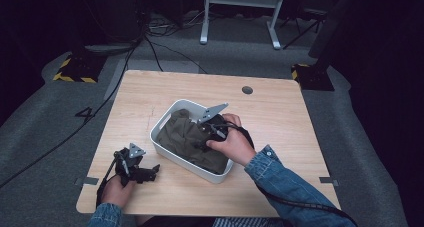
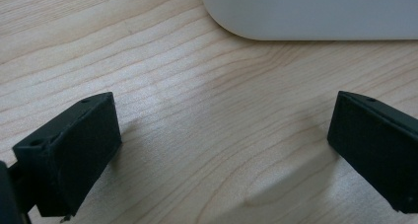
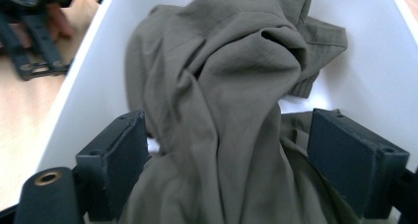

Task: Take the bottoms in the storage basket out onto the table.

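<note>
left gripper (image 1: 150,172): rests on the table (image 1: 280,132) near its front-left corner, jaws spread wide on bare wood, holding nothing | right gripper (image 3: 224,150): inside the white bin (image 1: 162,121) at table centre, jaws apart on either side of a raised fold of the olive cloth (image 3: 222,81) | cloth: bunched inside the bin

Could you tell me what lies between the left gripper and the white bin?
Only bare wooden table: the left gripper view shows plain wood between the left gripper and the white bin; the high view agrees.
</note>
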Demonstrator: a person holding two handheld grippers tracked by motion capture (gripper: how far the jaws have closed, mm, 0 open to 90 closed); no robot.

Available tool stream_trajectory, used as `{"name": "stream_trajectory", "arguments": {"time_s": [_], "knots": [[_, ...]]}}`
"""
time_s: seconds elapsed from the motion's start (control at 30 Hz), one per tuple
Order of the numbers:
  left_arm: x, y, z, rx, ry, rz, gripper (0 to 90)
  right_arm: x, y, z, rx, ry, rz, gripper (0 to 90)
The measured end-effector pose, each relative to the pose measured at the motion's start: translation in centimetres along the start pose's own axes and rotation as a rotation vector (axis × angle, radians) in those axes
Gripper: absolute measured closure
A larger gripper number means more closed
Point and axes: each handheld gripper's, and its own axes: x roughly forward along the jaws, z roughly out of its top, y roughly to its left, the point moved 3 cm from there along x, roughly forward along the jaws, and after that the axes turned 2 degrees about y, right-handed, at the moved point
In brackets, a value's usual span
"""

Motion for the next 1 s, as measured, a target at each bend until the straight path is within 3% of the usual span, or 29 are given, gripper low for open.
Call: {"name": "stream_trajectory", "arguments": {"time_s": [0.2, 0.3, 0.4, 0.47, 0.5, 0.53, 0.57, 0.7, 1.0], "knots": [[0.0, 0.0, 0.0, 0.000, 0.000, 0.000, 0.0, 2.4, -0.2, -0.2, 0.028, 0.014, 0.003, 16.1], [0.0, 0.0, 0.0, 0.000, -0.001, 0.001, 0.0, 4.1, 0.1, -0.6, 0.072, 0.000, -0.005, 16.0], [0.0, 0.0, 0.0, 0.002, -0.001, 0.001, 0.0, 5.0, 0.3, -1.0, 0.074, 0.020, 0.001, 15.9], [0.0, 0.0, 0.0, 0.002, -0.002, 0.001, 0.0, 5.8, 0.5, -1.3, 0.068, 0.045, -0.011, 15.6], [0.0, 0.0, 0.0, 0.004, 0.000, 0.000, 0.0, 6.3, 0.5, -1.5, 0.038, 0.077, -0.017, 15.6], [0.0, 0.0, 0.0, 0.004, 0.000, 0.000, 0.0, 6.3, 0.5, -1.5, 0.038, 0.077, -0.017, 15.6], [0.1, 0.0, 0.1, 0.005, -0.003, 0.003, 0.0, 6.6, 0.6, -1.8, -0.009, 0.117, -0.017, 15.5], [0.1, 0.0, 0.1, 0.006, -0.003, 0.004, 0.0, 7.4, 0.6, -2.1, -0.044, 0.155, -0.047, 13.5], [0.1, 0.0, 0.1, 0.006, -0.004, 0.004, 0.0, 7.6, 0.3, -2.3, -0.046, 0.154, -0.046, 18.5]]}}
